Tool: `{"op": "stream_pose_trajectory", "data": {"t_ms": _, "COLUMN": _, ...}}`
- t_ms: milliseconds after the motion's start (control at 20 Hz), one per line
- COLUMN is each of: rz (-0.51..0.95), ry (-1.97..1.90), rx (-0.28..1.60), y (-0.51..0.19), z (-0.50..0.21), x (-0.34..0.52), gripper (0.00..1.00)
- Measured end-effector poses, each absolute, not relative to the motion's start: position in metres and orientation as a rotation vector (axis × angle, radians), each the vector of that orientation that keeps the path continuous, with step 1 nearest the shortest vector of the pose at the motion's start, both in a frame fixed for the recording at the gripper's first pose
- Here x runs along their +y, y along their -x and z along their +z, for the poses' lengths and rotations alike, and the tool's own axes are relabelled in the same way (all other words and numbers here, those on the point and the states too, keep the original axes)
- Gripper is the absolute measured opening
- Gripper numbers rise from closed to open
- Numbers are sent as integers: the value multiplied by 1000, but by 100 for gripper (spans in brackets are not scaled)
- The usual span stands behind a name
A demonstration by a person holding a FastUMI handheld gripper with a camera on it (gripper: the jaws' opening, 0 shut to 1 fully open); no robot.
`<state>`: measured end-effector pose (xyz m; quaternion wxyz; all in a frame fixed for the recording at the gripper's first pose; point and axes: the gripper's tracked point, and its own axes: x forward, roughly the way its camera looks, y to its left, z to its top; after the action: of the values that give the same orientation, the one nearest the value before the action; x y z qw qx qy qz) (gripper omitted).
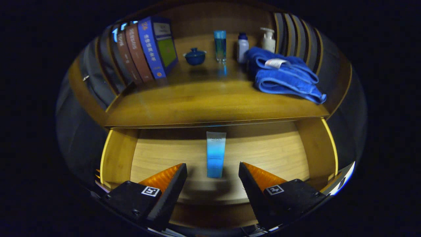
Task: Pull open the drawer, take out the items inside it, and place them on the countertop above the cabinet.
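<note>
Drawer (118,158) stands open; one blue tube (215,154) lies inside, apparently the last item. Gripper (213,171) fingers spread wide, empty, the tube just ahead between them; countertop (197,102) placement remains.

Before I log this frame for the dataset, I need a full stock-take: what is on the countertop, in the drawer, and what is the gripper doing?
books: four, blue, two brown and one dark, leaning at the countertop's left end
lidded bowl: one, dark blue, right of the books
tall bottle: one, clear blue, right of the bowl
small bottle: one, white with a dark cap, beside the towel
pump bottle: one, white, behind the towel
towel: one, blue, folded, at the countertop's right end
countertop: one, wooden, above the drawer
drawer: one, wooden, pulled open
tube: one, blue and white, lying in the drawer, just ahead of the fingers
gripper: one, fingers open, either side of the tube's near end, not touching it
</note>
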<state>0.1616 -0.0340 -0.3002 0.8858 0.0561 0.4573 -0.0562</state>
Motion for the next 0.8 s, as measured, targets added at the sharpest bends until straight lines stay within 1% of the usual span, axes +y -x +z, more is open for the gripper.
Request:
{"op": "stream_pose_trajectory", "data": {"t_ms": 250, "rz": -127, "ry": -69, "rx": 1097, "y": -181, "z": -336, "x": -39, "gripper": 99}}
{"op": "stream_pose_trajectory", "data": {"t_ms": 400, "rz": -142, "ry": -33, "rx": 1185, "y": -179, "z": -352, "x": -39, "gripper": 99}}
{"op": "stream_pose_trajectory", "data": {"t_ms": 500, "rz": -152, "ry": -6, "rx": 1255, "y": -174, "z": -362, "x": -38, "gripper": 88}}
{"op": "stream_pose_trajectory", "data": {"t_ms": 550, "rz": -132, "ry": -20, "rx": 1291, "y": -172, "z": -354, "x": -31, "gripper": 83}}
{"op": "stream_pose_trajectory", "data": {"t_ms": 600, "rz": -146, "ry": -24, "rx": 1276, "y": -179, "z": -347, "x": -31, "gripper": 78}}
{"op": "stream_pose_trajectory", "data": {"t_ms": 800, "rz": -127, "ry": -47, "rx": 1244, "y": -178, "z": -365, "x": -30, "gripper": 58}}
